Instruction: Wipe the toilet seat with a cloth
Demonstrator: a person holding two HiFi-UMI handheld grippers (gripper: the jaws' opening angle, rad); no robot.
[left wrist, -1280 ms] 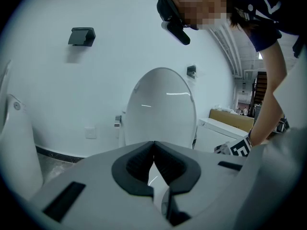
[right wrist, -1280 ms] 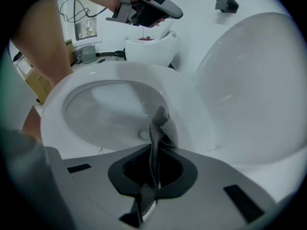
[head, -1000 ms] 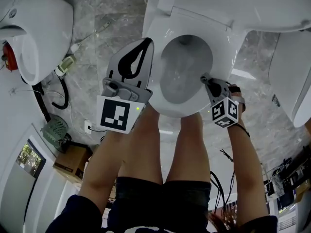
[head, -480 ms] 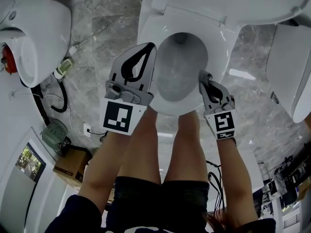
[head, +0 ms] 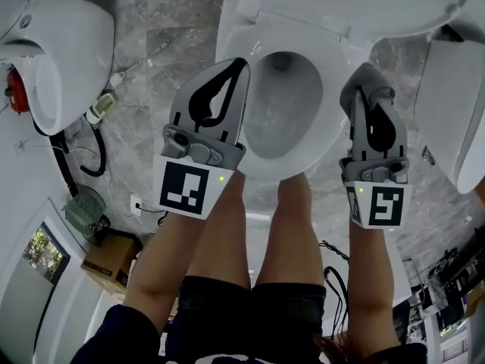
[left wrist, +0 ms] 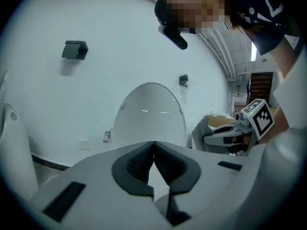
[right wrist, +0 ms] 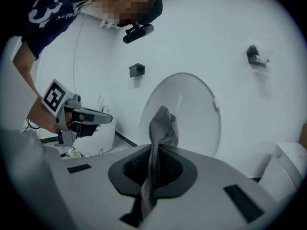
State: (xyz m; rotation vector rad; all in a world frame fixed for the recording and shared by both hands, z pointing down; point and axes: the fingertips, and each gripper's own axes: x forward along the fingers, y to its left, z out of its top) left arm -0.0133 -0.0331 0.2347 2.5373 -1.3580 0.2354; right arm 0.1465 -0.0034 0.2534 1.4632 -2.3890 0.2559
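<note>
I see my right gripper [right wrist: 153, 150] pinching the grey cloth [right wrist: 161, 126] at lower centre, with the raised toilet lid [right wrist: 194, 107] behind.

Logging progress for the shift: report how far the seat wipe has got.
Done: the cloth is clamped in the right gripper. In hand: it is held by the right edge of the toilet seat, not visibly touching; the left gripper is shut, empty. Left: the wiping itself; nothing shows which parts are already wiped.
</note>
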